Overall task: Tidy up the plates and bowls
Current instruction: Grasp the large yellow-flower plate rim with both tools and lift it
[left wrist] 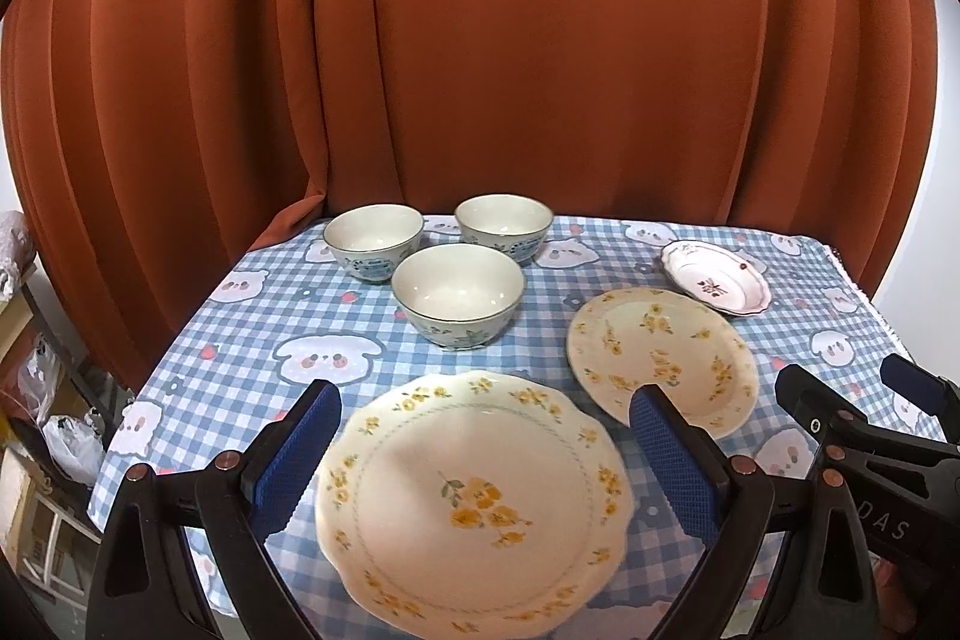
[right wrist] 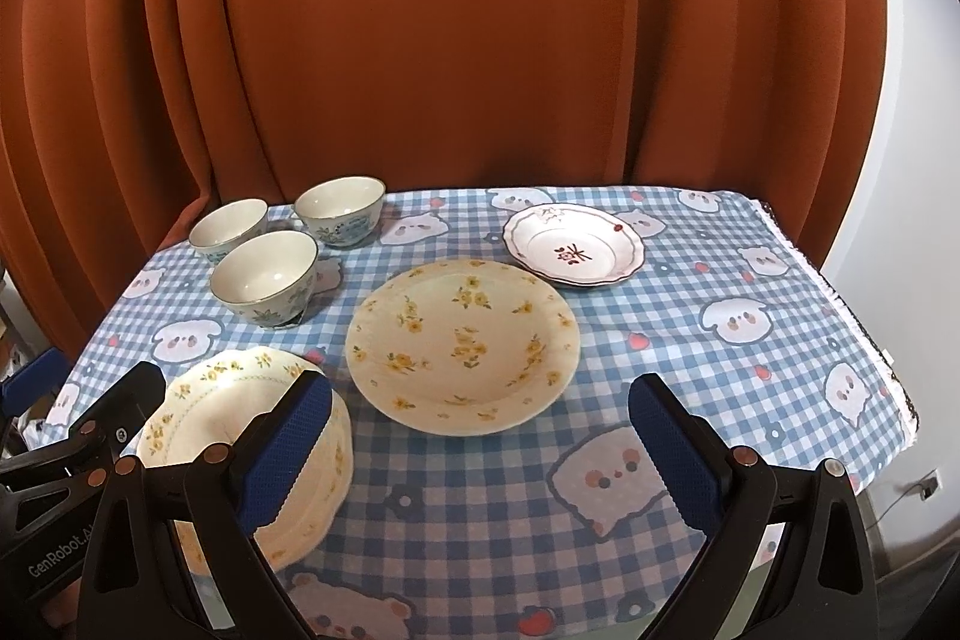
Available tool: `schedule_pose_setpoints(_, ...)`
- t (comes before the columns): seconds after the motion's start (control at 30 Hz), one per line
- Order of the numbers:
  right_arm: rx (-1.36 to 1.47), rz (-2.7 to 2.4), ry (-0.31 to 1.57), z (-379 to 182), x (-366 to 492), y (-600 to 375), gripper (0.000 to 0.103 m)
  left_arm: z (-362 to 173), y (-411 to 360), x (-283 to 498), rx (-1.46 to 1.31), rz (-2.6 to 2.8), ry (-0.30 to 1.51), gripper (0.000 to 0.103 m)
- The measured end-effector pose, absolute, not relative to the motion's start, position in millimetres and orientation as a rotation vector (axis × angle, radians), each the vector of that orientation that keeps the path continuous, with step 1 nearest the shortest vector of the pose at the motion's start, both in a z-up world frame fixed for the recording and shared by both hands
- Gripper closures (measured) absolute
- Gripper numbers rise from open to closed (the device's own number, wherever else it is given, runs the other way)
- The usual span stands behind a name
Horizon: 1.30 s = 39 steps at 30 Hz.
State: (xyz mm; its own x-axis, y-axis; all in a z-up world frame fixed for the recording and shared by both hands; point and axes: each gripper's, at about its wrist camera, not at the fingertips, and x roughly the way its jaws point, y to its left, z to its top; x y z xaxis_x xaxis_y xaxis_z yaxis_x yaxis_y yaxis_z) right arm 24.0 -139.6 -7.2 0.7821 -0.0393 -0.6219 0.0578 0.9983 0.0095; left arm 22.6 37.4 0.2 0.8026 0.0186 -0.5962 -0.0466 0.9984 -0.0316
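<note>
Three cream ceramic bowls with blue floral sides (left wrist: pixel 456 301) cluster at the upper left of the checked blue tablecloth (right wrist: pixel 690 340); a scalloped cream plate with yellow flowers (left wrist: pixel 474 508) lies lower centre, a round yellow-flowered plate (right wrist: pixel 462 346) mid-frame, a small pink-rimmed dish (right wrist: pixel 573 247) upper right; the left gripper (left wrist: pixel 486 451) and right gripper (right wrist: pixel 480 451) both gape, holding nothing.

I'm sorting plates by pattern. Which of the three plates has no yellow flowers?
The small plate at the far right: white, with a dark red motif and a scalloped red-lined rim. The other two plates carry yellow flowers.
</note>
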Motion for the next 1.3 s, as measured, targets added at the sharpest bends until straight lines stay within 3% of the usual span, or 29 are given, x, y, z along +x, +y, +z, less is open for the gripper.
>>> schedule_pose_setpoints(0.53,0.039,-0.042,0.896,-61,90,-67,0.01,-63,97,84,-0.034,0.018,0.902,0.017)
schedule_pose_setpoints(0.83,0.082,-0.067,1.087,-115,109,-47,0.021,-114,109,103,-0.03,-0.033,1.074,0.026)
schedule_pose_setpoints(1.3,0.136,-0.11,1.204,-141,116,-33,0.032,-136,115,125,-0.01,-0.125,1.168,0.035)
